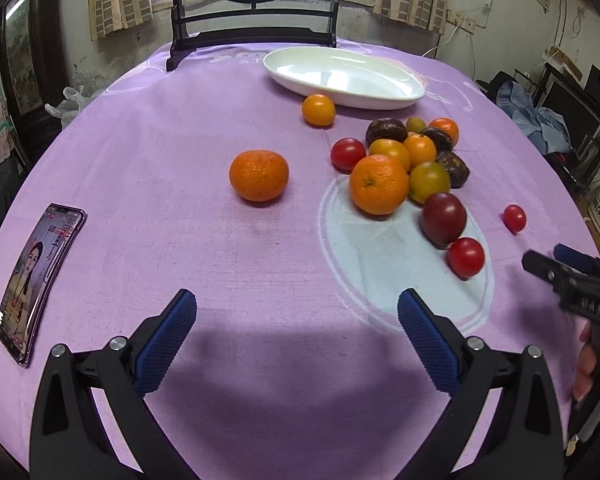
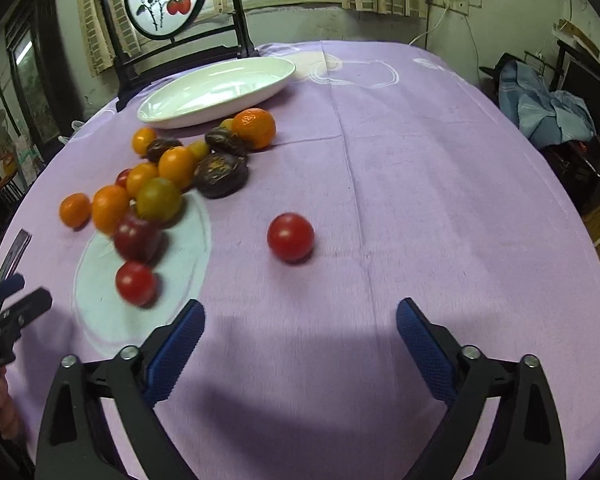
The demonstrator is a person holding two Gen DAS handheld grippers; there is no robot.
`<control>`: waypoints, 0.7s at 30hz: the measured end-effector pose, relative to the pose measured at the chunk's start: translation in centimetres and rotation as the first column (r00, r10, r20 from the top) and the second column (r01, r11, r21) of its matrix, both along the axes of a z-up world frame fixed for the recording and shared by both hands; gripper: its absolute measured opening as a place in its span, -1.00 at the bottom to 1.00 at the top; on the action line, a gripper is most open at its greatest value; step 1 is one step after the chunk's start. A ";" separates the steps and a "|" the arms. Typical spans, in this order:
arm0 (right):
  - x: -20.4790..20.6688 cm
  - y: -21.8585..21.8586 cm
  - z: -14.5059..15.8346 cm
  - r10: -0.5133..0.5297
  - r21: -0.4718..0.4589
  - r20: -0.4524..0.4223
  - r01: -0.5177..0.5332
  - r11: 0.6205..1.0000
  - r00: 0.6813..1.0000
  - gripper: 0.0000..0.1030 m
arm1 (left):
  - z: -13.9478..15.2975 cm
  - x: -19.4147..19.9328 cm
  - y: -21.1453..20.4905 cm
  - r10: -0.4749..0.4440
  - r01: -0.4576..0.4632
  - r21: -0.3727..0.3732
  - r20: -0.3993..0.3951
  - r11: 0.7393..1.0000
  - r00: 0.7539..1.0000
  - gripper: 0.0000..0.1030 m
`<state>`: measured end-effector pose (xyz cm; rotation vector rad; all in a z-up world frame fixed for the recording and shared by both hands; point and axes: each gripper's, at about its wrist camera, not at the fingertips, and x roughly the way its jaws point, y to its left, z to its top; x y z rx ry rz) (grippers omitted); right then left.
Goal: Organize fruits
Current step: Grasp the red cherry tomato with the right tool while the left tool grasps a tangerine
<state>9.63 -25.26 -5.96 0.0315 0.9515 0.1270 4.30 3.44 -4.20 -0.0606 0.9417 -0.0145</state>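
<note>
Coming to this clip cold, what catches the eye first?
A heap of fruit, orange, red and dark, lies on the purple tablecloth just before an empty white oval dish. One red tomato sits alone ahead of the open right gripper; a lit phone lies at the left edge.

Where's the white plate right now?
The white plate sits empty at the table's far side, before the dark wooden screen stand, just beyond the fruit pile.

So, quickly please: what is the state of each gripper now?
Left gripper: open, holding nothing.
Right gripper: open, holding nothing.
</note>
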 end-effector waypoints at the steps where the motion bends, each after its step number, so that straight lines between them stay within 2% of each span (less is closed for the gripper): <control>1: 0.8 0.2 -0.1 0.004 0.004 -0.016 -0.004 1.000 1.000 0.63 | -0.1 0.3 0.4 0.006 -0.006 -0.004 -0.005 1.000 1.000 0.92; 4: 2.9 1.2 -0.7 0.016 -0.035 -0.049 -0.017 0.999 0.999 0.58 | -0.2 1.0 1.4 0.024 -0.024 -0.012 -0.018 1.000 1.000 0.92; 6: 3.6 1.4 -1.0 0.007 -0.029 -0.056 -0.008 1.000 0.998 0.58 | -0.3 1.5 2.0 0.044 -0.044 -0.007 -0.030 0.999 0.999 0.92; 10: 4.0 2.0 -1.2 0.011 -0.052 -0.035 -0.013 0.999 0.999 0.52 | -0.5 2.1 2.8 0.063 -0.064 -0.013 -0.048 0.998 0.997 0.92; 13: 4.1 2.2 -1.1 0.019 -0.080 -0.013 -0.020 0.997 1.000 0.11 | -0.7 2.6 2.9 0.066 -0.067 -0.009 -0.061 0.998 0.996 0.92; 15: 4.3 2.0 -0.9 0.024 -0.062 -0.007 -0.025 0.998 1.000 -0.05 | -0.7 3.3 2.8 0.059 -0.059 0.001 -0.065 0.998 0.996 0.92; 17: 4.4 1.9 -0.9 0.029 -0.055 0.004 -0.028 0.998 1.000 -0.46 | -0.6 4.1 2.7 0.057 -0.056 0.021 -0.063 0.998 0.996 0.92; 21: 4.0 1.8 -0.6 0.033 -0.035 0.020 -0.032 0.999 0.999 -0.48 | -0.4 5.6 3.0 0.079 -0.076 0.048 -0.053 0.996 0.995 0.92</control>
